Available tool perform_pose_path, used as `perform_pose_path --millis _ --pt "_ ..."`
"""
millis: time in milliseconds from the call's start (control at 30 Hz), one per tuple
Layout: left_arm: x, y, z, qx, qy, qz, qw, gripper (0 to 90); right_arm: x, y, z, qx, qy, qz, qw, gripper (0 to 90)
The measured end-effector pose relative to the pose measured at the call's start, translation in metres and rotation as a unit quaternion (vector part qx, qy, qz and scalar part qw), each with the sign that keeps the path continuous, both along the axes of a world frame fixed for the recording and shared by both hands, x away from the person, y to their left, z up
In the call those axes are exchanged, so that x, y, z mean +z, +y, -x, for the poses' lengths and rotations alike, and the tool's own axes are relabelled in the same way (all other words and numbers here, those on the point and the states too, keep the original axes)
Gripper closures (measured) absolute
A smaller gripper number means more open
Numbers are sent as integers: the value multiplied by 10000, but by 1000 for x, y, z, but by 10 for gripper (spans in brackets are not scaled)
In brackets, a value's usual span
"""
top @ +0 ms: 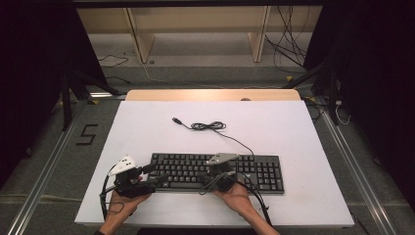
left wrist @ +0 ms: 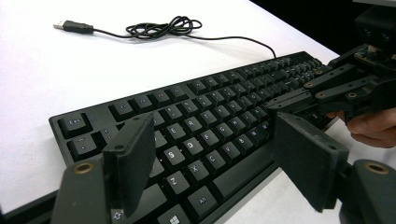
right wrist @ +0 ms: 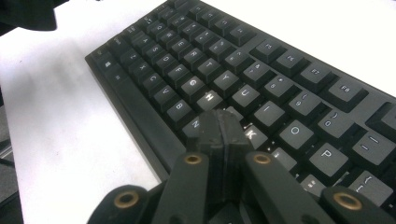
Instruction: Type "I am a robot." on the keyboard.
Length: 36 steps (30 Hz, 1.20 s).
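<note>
A black keyboard (top: pixel 264 171) lies on the white table near its front edge. Its cable (top: pixel 210 126) coils behind it and ends in a loose USB plug (left wrist: pixel 72 25). My left gripper (top: pixel 155 175) is at the keyboard's left end. In the left gripper view its jaws (left wrist: pixel 212 140) stand wide open over the lower-left keys (left wrist: pixel 187 154), with nothing pressed between the pads. My right gripper (top: pixel 209 172) sits over the keyboard's middle. Its jaws (right wrist: pixel 223 119) are shut together with nothing in them, tips just above or on the keys near J and N (right wrist: pixel 196 123); I cannot tell whether they touch.
The white table top (top: pixel 147 127) has free room behind and to both sides of the keyboard. A wooden strip (top: pixel 210 94) borders its far edge. Beyond it are a floor with loose cables (top: pixel 288 49) and wooden shelf legs (top: pixel 139 41). Metal rails (top: pixel 44 171) run along both sides.
</note>
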<state>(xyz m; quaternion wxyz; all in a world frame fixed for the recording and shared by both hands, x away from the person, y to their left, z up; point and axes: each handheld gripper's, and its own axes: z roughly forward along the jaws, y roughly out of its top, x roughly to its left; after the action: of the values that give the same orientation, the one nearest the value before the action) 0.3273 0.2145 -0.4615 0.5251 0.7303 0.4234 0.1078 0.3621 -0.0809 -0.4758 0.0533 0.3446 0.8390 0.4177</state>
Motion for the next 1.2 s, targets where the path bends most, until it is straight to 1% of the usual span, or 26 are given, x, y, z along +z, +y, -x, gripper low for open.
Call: perform_pose_path --millis 233,500,567,600,633,667,767,933,1000,1067,1200 --pt "0 1 2 19 18 8 10000 294 -2 2 0 -25 24 14 10000 900" --pt "-1 1 1 19 21 -8 10000 293 -5 4 0 16 66 89 9999 900" --pt "-1 1 1 19 24 -9 10000 293 -5 4 0 19 35 123 9999 900" --pt "-1 1 1 20 24 -12 10000 293 -6 5 0 9 61 182 9998 900" --pt "-1 1 1 24 23 -13 10000 293 -8 5 1 2 19 155 9999 900" --pt "-1 1 1 33 21 -9 10000 293 -8 5 1 -12 37 138 9999 900" --pt "-1 1 1 45 18 -24 10000 293 -8 6 2 -12 -1 175 9998 900" --pt "-1 3 0 70 24 -12 10000 293 -7 6 1 -33 31 134 9999 900" --pt "-2 4 0 82 30 -6 10000 294 -7 5 1 -35 79 92 9999 900" --pt "-1 4 0 92 25 4 10000 294 -5 3 0 -34 115 -28 9999 869" --pt "-2 5 -1 118 25 27 9999 294 0 -1 1 -60 105 -189 9997 826"
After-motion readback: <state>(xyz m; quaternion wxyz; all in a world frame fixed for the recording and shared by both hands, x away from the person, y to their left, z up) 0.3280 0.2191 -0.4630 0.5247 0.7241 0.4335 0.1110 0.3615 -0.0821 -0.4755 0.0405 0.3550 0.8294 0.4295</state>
